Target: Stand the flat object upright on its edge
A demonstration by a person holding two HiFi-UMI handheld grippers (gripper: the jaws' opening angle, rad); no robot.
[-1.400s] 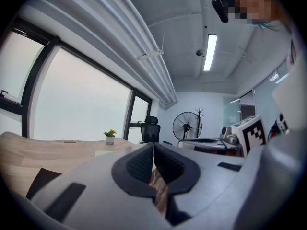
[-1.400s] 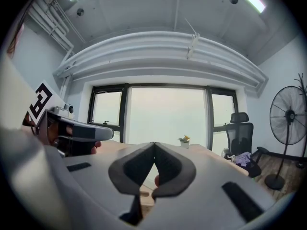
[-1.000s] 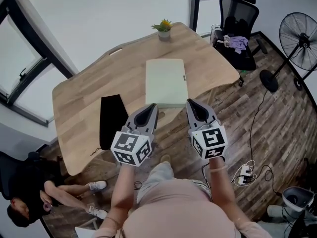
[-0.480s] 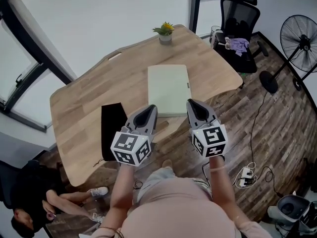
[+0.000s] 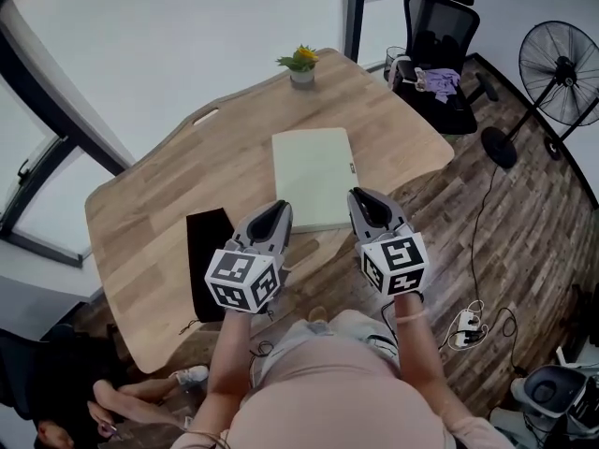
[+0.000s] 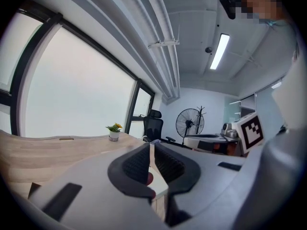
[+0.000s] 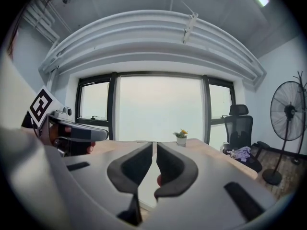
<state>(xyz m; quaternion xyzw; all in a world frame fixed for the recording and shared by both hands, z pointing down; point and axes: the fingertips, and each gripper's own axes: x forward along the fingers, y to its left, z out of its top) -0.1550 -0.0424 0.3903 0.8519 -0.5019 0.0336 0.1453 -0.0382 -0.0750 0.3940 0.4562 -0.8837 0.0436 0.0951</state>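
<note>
The left tongs are closed tight and hold nothing. The right tongs have just been opening and stand a thin crack apart, also empty. Both tips hang at the near edge of the flat object, a pale green board lying flat on the worktop; whether they touch it cannot be told. Left of the board lies a black sheet, beyond it a small potted plant. Off the board's far right stand an office chair and a fan.
</note>
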